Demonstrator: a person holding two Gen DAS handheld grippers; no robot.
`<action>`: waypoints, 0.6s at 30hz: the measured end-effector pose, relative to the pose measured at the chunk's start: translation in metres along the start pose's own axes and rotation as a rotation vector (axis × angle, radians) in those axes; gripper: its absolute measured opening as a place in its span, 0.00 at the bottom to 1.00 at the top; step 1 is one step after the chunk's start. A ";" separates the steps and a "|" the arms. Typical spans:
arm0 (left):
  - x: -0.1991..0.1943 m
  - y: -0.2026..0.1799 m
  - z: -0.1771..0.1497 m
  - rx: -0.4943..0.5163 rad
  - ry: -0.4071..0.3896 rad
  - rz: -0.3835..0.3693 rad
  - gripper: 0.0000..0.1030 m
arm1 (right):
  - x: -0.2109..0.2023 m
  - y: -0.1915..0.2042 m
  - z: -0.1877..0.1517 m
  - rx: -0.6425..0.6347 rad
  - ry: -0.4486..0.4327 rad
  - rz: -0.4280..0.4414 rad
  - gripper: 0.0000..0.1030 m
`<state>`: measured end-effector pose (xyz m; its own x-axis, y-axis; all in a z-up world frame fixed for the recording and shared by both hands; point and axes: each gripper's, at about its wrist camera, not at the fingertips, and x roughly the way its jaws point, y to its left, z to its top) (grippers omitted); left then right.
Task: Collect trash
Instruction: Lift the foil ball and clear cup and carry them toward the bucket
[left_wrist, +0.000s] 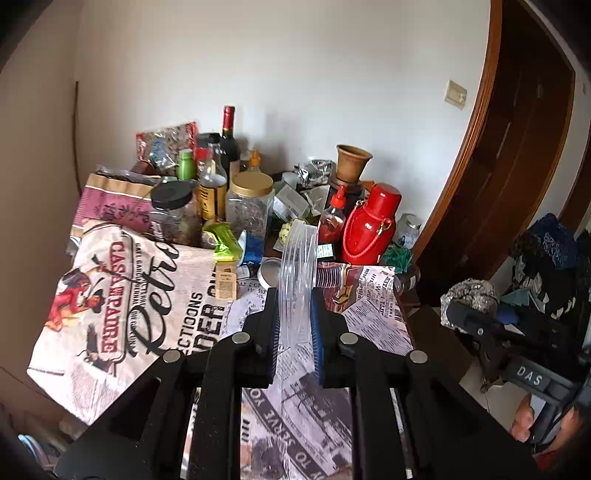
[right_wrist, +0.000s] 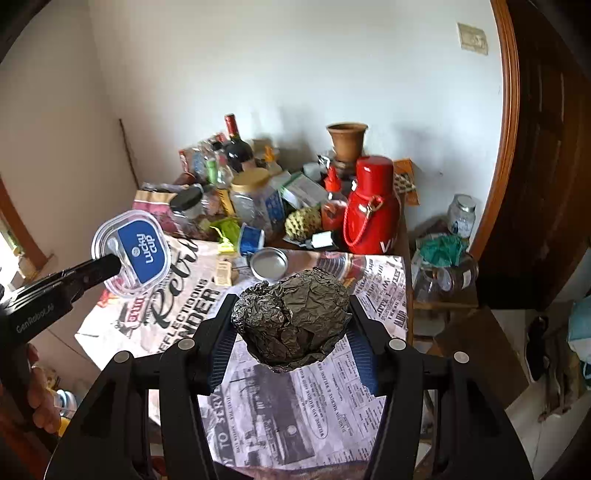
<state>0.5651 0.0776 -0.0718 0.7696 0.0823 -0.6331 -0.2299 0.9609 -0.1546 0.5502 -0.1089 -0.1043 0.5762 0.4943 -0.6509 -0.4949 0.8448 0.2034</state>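
My left gripper (left_wrist: 294, 325) is shut on a clear plastic cup lid (left_wrist: 299, 273), seen edge-on in the left wrist view. From the right wrist view the same lid (right_wrist: 133, 253) shows its blue label, pinched at the rim by the left gripper (right_wrist: 110, 264) above the table's left side. My right gripper (right_wrist: 291, 325) is shut on a crumpled ball of foil (right_wrist: 291, 317), held above the newspaper-print tablecloth (right_wrist: 332, 398). In the left wrist view the foil ball (left_wrist: 471, 297) and right gripper (left_wrist: 469, 314) appear at the right, beyond the table edge.
The far half of the table is crowded: a red flask (right_wrist: 369, 206), wine bottle (right_wrist: 236, 142), clay pot (right_wrist: 347, 140), jars (right_wrist: 255, 199), sauce bottle (right_wrist: 332, 199), green wrapper (right_wrist: 227, 229), metal lid (right_wrist: 269, 264). A low shelf with jars (right_wrist: 458, 273) stands right, by a wooden door frame (right_wrist: 509, 110).
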 end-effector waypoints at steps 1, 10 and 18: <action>-0.010 0.000 -0.002 0.000 -0.011 0.004 0.14 | -0.005 0.002 0.000 -0.001 -0.008 0.007 0.51; -0.072 0.014 -0.017 0.015 -0.090 -0.035 0.13 | -0.048 0.044 -0.013 -0.014 -0.092 -0.007 0.51; -0.124 0.050 -0.047 0.077 -0.104 -0.131 0.11 | -0.084 0.105 -0.050 0.027 -0.134 -0.085 0.51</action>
<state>0.4302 0.1034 -0.0361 0.8482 -0.0221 -0.5292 -0.0801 0.9823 -0.1693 0.4173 -0.0716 -0.0652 0.6977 0.4424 -0.5635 -0.4243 0.8889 0.1724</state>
